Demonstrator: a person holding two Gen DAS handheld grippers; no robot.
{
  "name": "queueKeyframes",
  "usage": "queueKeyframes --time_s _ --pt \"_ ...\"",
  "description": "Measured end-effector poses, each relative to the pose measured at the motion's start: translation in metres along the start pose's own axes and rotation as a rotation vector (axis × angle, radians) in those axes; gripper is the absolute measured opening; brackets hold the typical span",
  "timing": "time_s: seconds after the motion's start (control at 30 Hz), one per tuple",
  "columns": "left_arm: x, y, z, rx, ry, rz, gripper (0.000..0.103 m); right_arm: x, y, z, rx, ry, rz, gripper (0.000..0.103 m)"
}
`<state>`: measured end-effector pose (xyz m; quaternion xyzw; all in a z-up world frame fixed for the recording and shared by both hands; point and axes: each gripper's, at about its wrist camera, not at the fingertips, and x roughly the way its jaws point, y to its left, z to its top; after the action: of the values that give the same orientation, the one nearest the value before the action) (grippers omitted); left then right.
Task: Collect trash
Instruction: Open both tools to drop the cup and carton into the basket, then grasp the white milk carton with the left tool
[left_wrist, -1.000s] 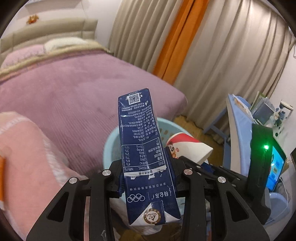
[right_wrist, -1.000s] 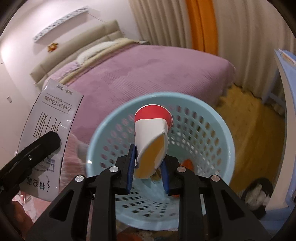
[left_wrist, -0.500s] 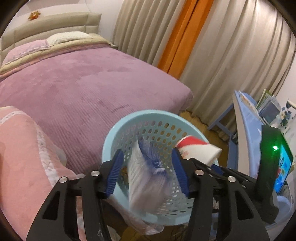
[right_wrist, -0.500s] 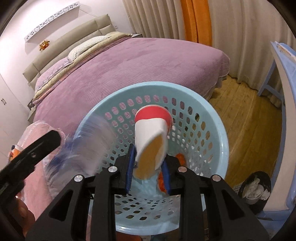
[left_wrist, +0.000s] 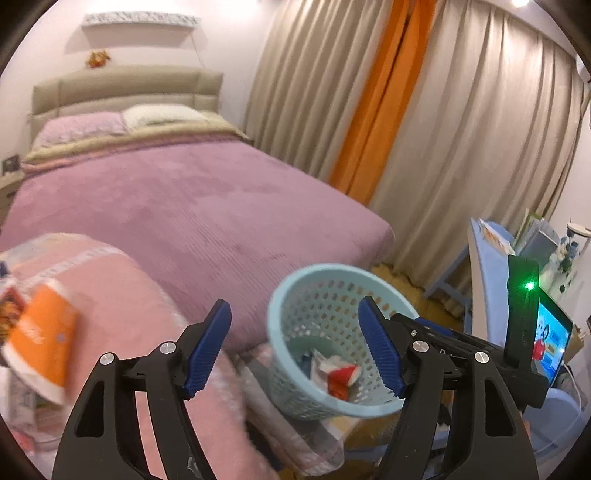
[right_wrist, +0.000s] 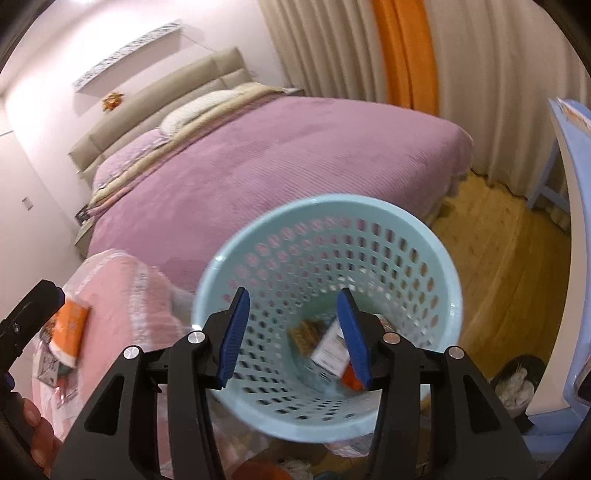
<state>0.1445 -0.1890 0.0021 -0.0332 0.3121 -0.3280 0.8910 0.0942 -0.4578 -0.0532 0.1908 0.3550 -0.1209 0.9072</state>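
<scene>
A light blue perforated basket (left_wrist: 295, 295) stands by the foot of the bed, also in the right wrist view (right_wrist: 424, 236). Inside lie a crumpled red-and-white paper cup (left_wrist: 341, 374) and a carton (right_wrist: 328, 350) among other scraps. My left gripper (left_wrist: 295, 347) is open and empty, back from the basket's left side. My right gripper (right_wrist: 291, 332) is open and empty just above the basket's mouth. An orange packet (left_wrist: 42, 332) lies on the pink bundle at the left, also in the right wrist view (right_wrist: 70, 328).
A purple bed (left_wrist: 166, 192) fills the left and middle. A pink wrapped bundle (left_wrist: 122, 295) lies in front. A blue table (left_wrist: 487, 266) with a lit screen (left_wrist: 550, 336) stands on the right. Beige and orange curtains (left_wrist: 388, 110) hang behind. Wooden floor (right_wrist: 517, 266) lies right of the basket.
The left gripper opened and dropped the blue carton into the basket, then pulled back. The right gripper opened and let the paper cup fall in.
</scene>
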Motion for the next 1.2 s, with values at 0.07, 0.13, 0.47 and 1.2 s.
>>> queueKeyframes --time_s 0.07,0.13,0.47,1.2 --pt "-0.024 0.009 -0.001 -0.001 -0.045 0.036 0.073 -0.008 0.018 0.0 -0.039 -0.019 0.031 0.046" --pt "-0.043 0.017 -0.003 -0.003 -0.079 0.07 0.074 -0.015 0.037 -0.001 -0.08 -0.037 0.059 0.046" --pt "-0.125 0.095 -0.032 -0.082 -0.157 0.42 0.081 -0.023 0.169 -0.034 -0.341 -0.082 0.239 0.049" --pt "-0.114 0.161 -0.082 -0.113 -0.016 0.642 0.057 0.06 0.25 -0.1 -0.452 0.078 0.249 0.049"
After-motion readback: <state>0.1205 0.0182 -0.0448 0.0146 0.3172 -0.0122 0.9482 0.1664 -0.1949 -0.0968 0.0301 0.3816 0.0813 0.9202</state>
